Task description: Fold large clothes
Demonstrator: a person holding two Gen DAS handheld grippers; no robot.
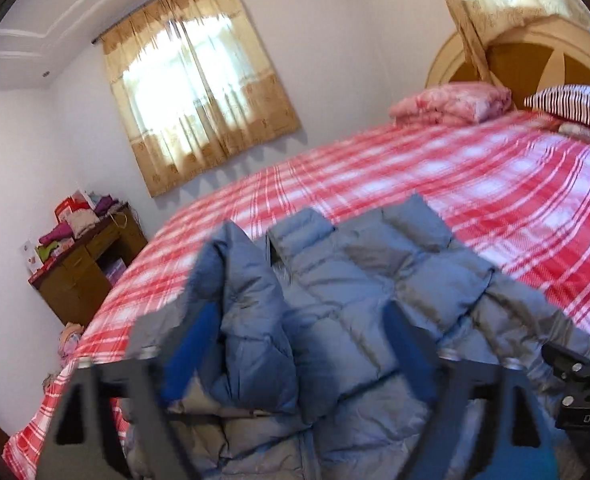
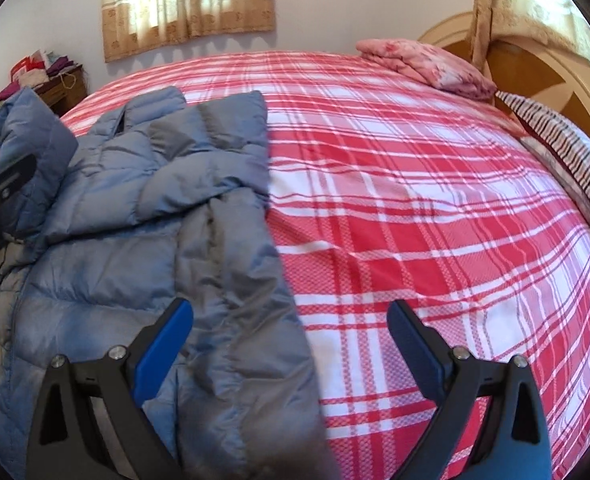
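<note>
Blue puffer jacket (image 2: 167, 208) lying on bed (image 2: 415, 200), frame left. Left gripper (image 1: 299, 344) jaws apart, straddling raised fold. Right gripper (image 2: 291, 336) jaws apart, hovering over hem edge.

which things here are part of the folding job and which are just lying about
Part of the job:
- blue puffer jacket, spread on the bed
- left tool, open over the jacket
- right tool, open at the jacket's edge
- plaid bedsheet, the work surface

Just lying about:
- pink folded blanket
- striped pillow
- wooden desk with piled clothes
- curtains
</note>
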